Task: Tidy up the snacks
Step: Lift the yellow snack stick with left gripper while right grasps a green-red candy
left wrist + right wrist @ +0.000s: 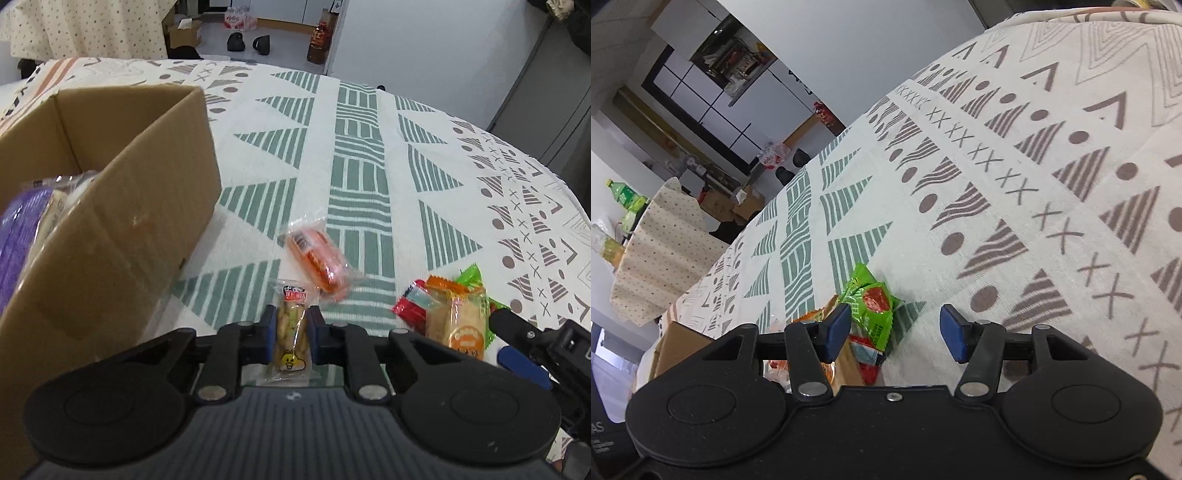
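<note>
My left gripper [291,328] is shut on a clear-wrapped snack stick [291,332] with a yellow cartoon face, held just right of the open cardboard box [110,229]. Inside the box lies a purple packet [18,240]. An orange-wrapped snack [317,258] lies on the patterned tablecloth [354,147] ahead. To the right sits a pile of packets: orange biscuit pack [461,321], red pack [410,306], green pack [471,275]. My right gripper [894,330] is open above the cloth, its left pad beside the green packet [871,306] and a red packet [866,360]. The right gripper [532,347] also shows at the left view's right edge.
The tablecloth [1034,184] covers a round table whose edge curves at the far and right sides. Beyond it stand a dotted-cloth table [661,251], cardboard boxes [184,33], shoes [251,42] and a brown bottle [319,40] on the floor.
</note>
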Demonstrator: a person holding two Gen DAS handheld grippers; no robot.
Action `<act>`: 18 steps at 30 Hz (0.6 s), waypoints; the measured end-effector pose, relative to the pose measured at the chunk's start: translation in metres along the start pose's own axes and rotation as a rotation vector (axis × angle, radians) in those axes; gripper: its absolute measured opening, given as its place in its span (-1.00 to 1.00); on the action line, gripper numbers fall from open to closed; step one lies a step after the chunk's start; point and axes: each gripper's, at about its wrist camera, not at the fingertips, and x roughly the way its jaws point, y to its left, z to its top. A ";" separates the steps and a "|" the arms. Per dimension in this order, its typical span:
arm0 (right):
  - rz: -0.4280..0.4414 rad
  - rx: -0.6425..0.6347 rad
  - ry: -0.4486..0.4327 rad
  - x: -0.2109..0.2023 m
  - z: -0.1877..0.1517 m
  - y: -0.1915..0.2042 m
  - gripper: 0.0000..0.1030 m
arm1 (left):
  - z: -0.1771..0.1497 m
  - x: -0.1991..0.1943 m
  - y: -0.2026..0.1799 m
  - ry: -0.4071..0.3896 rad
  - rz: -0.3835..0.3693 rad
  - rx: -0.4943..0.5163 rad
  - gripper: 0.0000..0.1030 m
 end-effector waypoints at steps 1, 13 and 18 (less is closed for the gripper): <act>0.005 0.003 0.002 0.002 0.001 0.001 0.05 | 0.001 0.000 -0.001 -0.002 -0.001 0.006 -0.68; -0.014 0.013 0.028 0.015 0.001 0.013 -0.53 | -0.004 -0.004 -0.004 -0.006 -0.037 -0.002 -0.69; -0.042 0.021 0.001 0.000 -0.005 0.010 -0.62 | -0.008 -0.011 -0.004 -0.021 -0.051 -0.012 -0.69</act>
